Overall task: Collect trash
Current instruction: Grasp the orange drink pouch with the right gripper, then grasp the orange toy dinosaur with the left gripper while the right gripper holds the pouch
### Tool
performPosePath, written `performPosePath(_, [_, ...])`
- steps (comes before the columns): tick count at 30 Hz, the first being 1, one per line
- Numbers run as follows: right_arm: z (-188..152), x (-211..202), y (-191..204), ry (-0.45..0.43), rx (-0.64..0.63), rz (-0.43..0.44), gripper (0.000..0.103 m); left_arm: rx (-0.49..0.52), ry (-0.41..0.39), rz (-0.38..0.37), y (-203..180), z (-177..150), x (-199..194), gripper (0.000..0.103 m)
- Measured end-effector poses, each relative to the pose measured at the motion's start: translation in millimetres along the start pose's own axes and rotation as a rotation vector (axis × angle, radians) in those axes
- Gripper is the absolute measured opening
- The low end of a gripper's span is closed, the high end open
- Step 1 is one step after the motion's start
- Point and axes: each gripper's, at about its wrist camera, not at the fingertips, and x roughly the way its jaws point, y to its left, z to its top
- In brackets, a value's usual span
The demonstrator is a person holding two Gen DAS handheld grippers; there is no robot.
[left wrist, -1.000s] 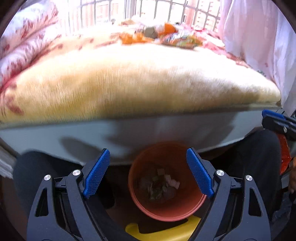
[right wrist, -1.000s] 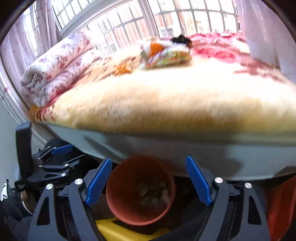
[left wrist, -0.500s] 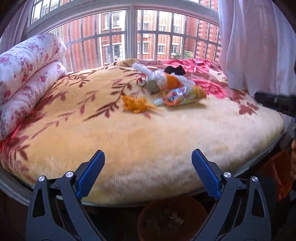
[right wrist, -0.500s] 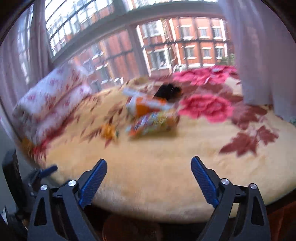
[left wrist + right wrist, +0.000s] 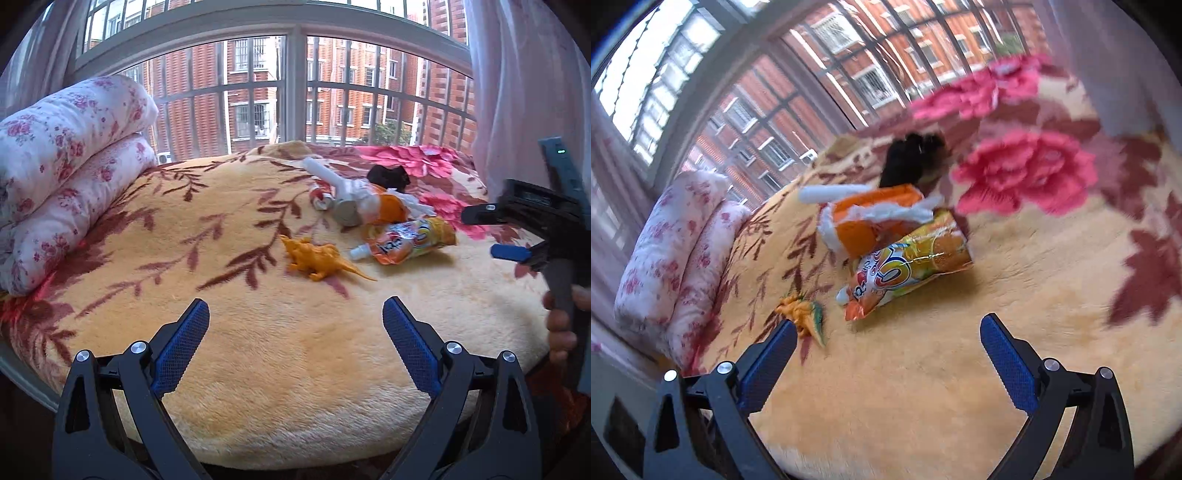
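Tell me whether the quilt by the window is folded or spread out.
Folded. The floral quilt lies doubled into two thick stacked rolls at the blanket's edge, not laid flat across it.

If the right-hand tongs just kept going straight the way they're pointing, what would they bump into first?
Probably the bare blanket just ahead, since the right tongs tilt down. The juice pouch lies beyond; depth is hard to judge.

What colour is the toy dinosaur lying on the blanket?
The toy dinosaur is orange-yellow; the left wrist view shows it best.

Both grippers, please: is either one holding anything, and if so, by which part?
Nothing is held: left gripper and right gripper are open and empty above the yellow floral blanket.
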Motion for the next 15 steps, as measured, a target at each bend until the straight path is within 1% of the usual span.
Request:
performPosePath(6, [29.7,79.4,-14.5,0.061,0.256,-0.062,0.098,-0.016,0.020,0.023,17.1,4.4,22.9,0.093])
performPosePath(8, [36.3,97.9,-10.4,0.052,0.259,-0.118,0.098,-0.035,0.040,0.017,20.9,9.6,34.3,0.093])
performPosePath(10, [38.8,108.7,7.2,0.012,0.166,-0.197,0.096,-0.054,0.052,0.007,21.9,15.3,43.7,0.093])
performPosePath(11, [37.8,110.6,13.1,0.001,0.122,-0.215,0.085,-0.060,0.057,0.007,22.1,17.2,47.5,0.093])
performPosePath(12, [36.2,110.4,16.0,-0.006,0.098,-0.213,0.066,-0.066,0.062,0.005,20.9,19.4,51.3,0.093])
performPosePath(14, [30.9,103.5,15.0,-0.009,0.066,-0.153,0.057,-0.080,0.080,0.010,16.3,25.0,61.4,0.092])
performPosePath(15, [27.1,92.3,11.9,-0.018,0.044,-0.116,0.055,-0.087,0.086,0.011,15.3,26.8,64.6,0.093])
